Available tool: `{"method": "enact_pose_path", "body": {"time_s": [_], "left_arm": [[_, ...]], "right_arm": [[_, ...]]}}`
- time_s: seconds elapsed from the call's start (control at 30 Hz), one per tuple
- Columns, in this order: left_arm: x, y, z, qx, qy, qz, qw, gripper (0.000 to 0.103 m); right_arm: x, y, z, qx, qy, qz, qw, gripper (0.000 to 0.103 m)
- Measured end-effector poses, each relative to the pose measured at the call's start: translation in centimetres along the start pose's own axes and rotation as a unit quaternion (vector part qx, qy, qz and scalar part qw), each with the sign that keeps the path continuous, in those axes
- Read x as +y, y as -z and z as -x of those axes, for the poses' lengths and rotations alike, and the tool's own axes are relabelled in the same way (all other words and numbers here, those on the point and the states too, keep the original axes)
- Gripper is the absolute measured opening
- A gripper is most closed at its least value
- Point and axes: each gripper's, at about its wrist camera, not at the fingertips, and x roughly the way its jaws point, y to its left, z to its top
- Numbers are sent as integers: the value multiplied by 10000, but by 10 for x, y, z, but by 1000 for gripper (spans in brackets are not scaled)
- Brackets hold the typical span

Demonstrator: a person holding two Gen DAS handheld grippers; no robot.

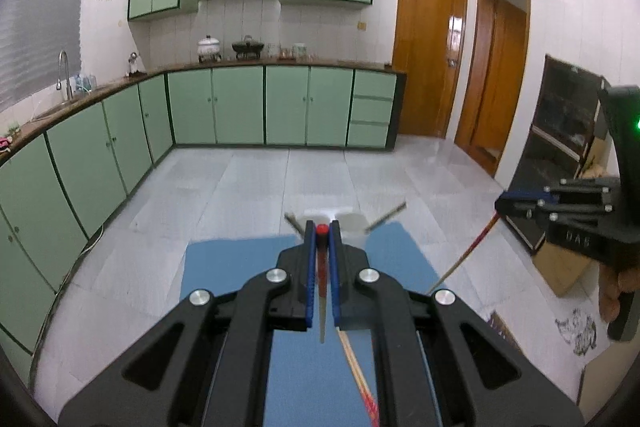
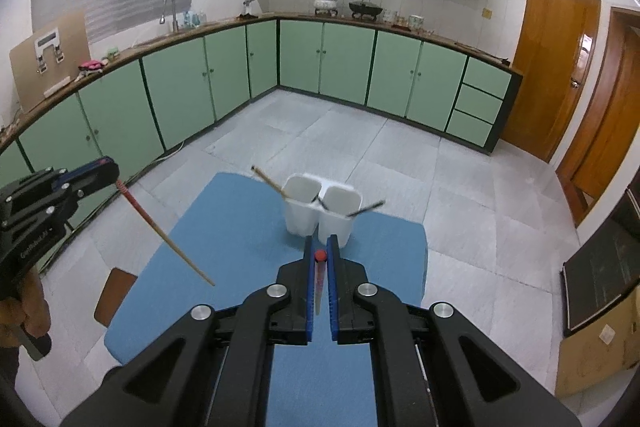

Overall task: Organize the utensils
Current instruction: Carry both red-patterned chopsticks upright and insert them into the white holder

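The jaws of both the left gripper (image 1: 322, 233) and the right gripper (image 2: 319, 253) are clenched, each on one red-tipped chopstick (image 2: 319, 277), wooden and pale lower down. Ahead of them stands the white two-cup holder (image 2: 320, 211); its contents are hard to identify.

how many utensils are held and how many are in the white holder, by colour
red-topped chopsticks: 2, left chopstick in left gripper, right chopstick in right gripper
light brown stick in white holder: 1
dark sticks in it: 2
total: 5
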Motion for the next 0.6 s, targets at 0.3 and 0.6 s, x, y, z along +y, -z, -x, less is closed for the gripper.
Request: {"method": "enact_pose_path", "body": {"time_s": [0.3, 0.6], "left_arm": [[-11, -58, -38, -420, -77, 85, 9991, 5], [-14, -95, -114, -702, -302, 242, 9968, 5]], "right_arm": [[-9, -58, -11, -279, 65, -123, 9995, 6], [-30, -95, -62, -593, 104, -475, 9971, 6]]}}
